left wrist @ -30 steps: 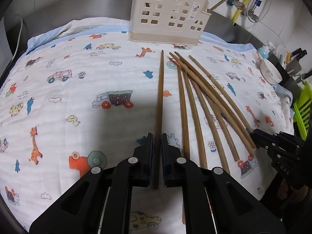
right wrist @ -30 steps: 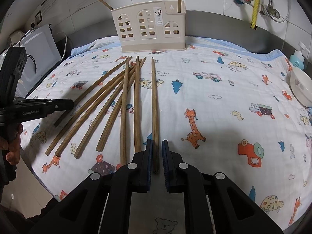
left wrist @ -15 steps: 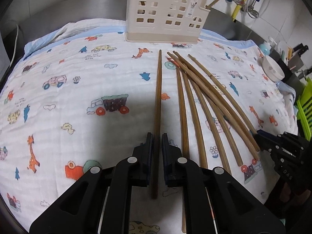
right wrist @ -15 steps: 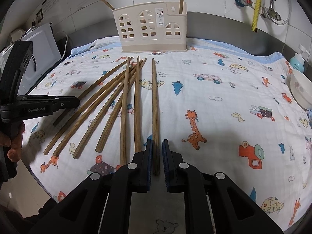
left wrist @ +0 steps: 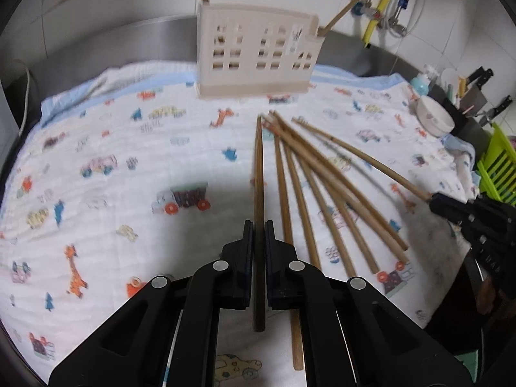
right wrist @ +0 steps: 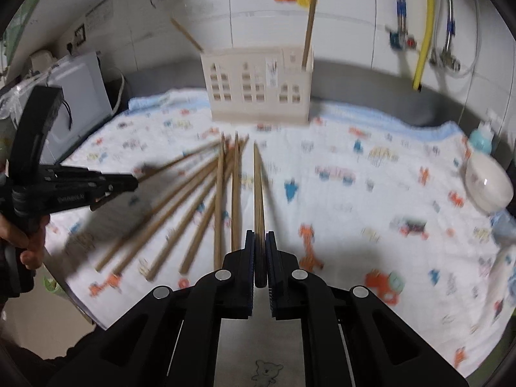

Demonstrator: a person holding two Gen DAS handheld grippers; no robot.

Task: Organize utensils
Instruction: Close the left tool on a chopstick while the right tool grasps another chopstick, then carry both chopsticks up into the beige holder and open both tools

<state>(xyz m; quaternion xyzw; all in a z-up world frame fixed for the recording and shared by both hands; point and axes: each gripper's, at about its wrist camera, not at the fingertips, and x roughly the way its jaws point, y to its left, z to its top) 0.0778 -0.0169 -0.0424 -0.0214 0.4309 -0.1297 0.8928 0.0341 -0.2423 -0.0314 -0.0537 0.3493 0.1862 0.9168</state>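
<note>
My left gripper (left wrist: 258, 232) is shut on a brown chopstick (left wrist: 259, 174), which it holds lifted off the cloth and pointing at the cream utensil holder (left wrist: 254, 58). My right gripper (right wrist: 260, 242) is shut on another chopstick (right wrist: 258, 187), also lifted and pointing at the holder (right wrist: 258, 87). Several more chopsticks (left wrist: 325, 193) lie fanned on the cartoon-print cloth (left wrist: 113, 177); they also show in the right wrist view (right wrist: 193, 213). Two chopsticks stand in the holder, one at each end. Each gripper shows in the other's view, the right one (left wrist: 451, 208) and the left one (right wrist: 106, 187).
A white bowl (left wrist: 435, 119) and a teal bottle (left wrist: 421, 82) sit at the cloth's right edge, with a green rack (left wrist: 496, 167) and knives beyond. A white appliance (right wrist: 80, 96) stands to the left. Pipes and a tiled wall are behind the holder.
Both grippers have risen with their chopsticks, which have left the cloth. Both views now tilt up toward the holder and are blurred by motion.
</note>
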